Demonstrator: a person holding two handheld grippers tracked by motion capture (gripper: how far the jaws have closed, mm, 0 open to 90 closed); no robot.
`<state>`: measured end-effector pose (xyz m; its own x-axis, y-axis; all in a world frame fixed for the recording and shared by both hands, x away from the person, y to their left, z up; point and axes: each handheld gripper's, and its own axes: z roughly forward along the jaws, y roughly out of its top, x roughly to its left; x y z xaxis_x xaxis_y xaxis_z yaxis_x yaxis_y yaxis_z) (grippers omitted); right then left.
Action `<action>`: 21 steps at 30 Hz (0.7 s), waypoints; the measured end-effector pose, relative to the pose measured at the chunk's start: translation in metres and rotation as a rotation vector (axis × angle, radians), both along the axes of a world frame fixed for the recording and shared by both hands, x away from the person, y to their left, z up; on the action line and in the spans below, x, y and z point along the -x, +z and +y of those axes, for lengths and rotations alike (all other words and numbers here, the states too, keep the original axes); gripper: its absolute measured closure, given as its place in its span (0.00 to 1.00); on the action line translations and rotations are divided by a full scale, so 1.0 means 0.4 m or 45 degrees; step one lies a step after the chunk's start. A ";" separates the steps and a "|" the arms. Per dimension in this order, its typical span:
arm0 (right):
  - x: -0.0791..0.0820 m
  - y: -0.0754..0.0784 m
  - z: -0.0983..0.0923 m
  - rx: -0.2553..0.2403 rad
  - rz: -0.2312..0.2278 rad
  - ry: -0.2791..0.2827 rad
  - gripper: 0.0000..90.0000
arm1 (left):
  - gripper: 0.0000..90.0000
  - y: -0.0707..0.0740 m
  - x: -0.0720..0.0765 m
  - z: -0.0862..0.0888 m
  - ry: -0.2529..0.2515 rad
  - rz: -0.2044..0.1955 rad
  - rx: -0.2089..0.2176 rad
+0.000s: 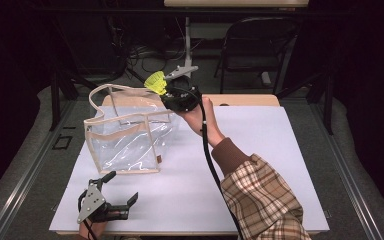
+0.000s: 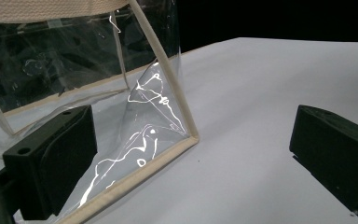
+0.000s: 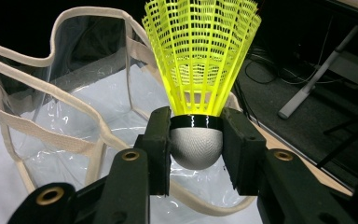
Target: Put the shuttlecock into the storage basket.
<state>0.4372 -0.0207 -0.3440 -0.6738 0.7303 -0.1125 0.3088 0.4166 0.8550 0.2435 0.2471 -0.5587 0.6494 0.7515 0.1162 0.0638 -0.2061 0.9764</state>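
So we've got the yellow shuttlecock (image 3: 200, 60) pinched by its grey cork in the right hand-held gripper (image 3: 196, 147), jaws closed on either side of the rounded base, skirt pointing up and away from the camera. In the high view it's held up in the air at the far right corner of the clear bag (image 1: 127, 135), right about at the rim (image 3: 51, 126), so our guess is the step is dropping it into the bag. The bag stands upright on the white table (image 1: 260, 165) with its mouth open, but the cream-trimmed top edge is wavy and sags in places, so we'd want to move well over the middle of the opening before letting go, not just past the edge. Lower it a bit too, since a shuttlecock is light and could bounce or tip out off the soft plastic wall. The left hand-held gripper (image 1: 112, 197) sits low near the front edge of the table, jaws spread wide, with the bag's near bottom corner (image 2: 191, 137) between them but nothing gripped. If the bag starts to lean, we could use that one to steady the corner.
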 end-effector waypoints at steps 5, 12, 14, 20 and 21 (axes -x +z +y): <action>-0.003 0.003 0.012 0.007 0.001 0.020 0.73 | 0.01 0.000 0.001 -0.001 -0.002 -0.001 -0.002; -0.003 0.004 0.038 0.015 0.004 0.048 0.73 | 0.01 0.000 0.001 -0.002 -0.006 -0.002 0.001; -0.005 0.002 0.044 0.025 0.002 0.054 0.73 | 0.01 0.000 0.000 -0.001 -0.006 -0.003 -0.002; -0.013 -0.002 0.049 0.035 0.007 0.061 0.73 | 0.01 0.001 0.002 -0.001 -0.006 -0.004 0.000; -0.014 -0.001 0.050 0.036 0.005 0.066 0.73 | 0.01 0.001 0.002 -0.001 -0.004 -0.004 0.000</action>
<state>0.4429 -0.0006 -0.3444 -0.7109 0.6913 -0.1297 0.2897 0.4558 0.8416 0.2429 0.2467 -0.5585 0.6517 0.7492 0.1182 0.0602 -0.2064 0.9766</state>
